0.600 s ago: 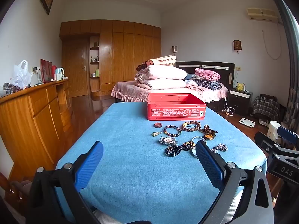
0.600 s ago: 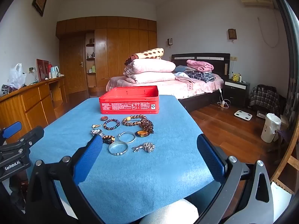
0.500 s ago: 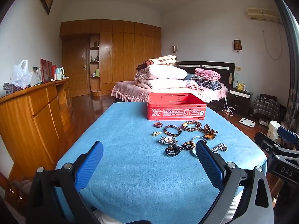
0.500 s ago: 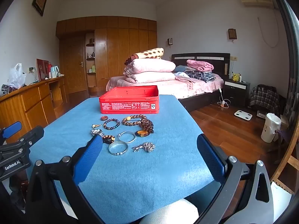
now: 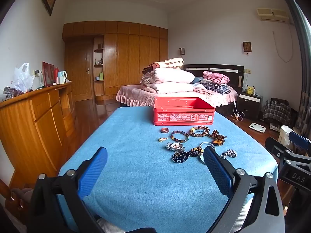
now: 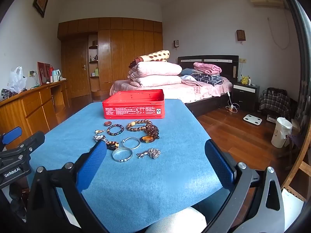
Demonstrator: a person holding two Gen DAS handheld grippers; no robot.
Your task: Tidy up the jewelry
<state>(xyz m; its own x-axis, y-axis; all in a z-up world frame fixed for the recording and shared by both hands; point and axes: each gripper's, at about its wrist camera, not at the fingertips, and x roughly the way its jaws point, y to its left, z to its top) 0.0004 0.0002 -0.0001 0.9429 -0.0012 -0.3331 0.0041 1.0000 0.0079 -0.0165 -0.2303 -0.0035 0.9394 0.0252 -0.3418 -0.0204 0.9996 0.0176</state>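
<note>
Both grippers hover above the near end of a blue cloth-covered table (image 5: 126,155), fingers spread wide and holding nothing. The left gripper (image 5: 155,155) has its blue pads (image 5: 93,172) well short of the jewelry; in its view the right pad overlaps the near edge of the cluster, partly hiding a silver bangle (image 6: 122,154). The right gripper (image 6: 155,149) frames the cluster from the other side: its left pad sits in front of the dark bead bracelet (image 6: 112,145) and the watch (image 6: 99,137), neither touched. An open red tin box (image 6: 134,104) stands at the far middle of the table, lid off, interior visible but contents cannot be told. Just in front of the box lie a small reddish ring (image 5: 164,130), a multicolour bead bracelet (image 5: 179,136), a brown bead bracelet (image 5: 200,131) and an amber bead strand with an oval pendant (image 6: 147,138). Nearer the grippers: a small gold charm (image 5: 162,139), a second, thinner silver bangle (image 6: 131,142), and a silver chain heap (image 6: 152,153). All pieces rest on the cloth, outside the box. Each gripper shows at the edge of the other's view. A bed (image 6: 175,91) with folded bedding stands behind the table.
</note>
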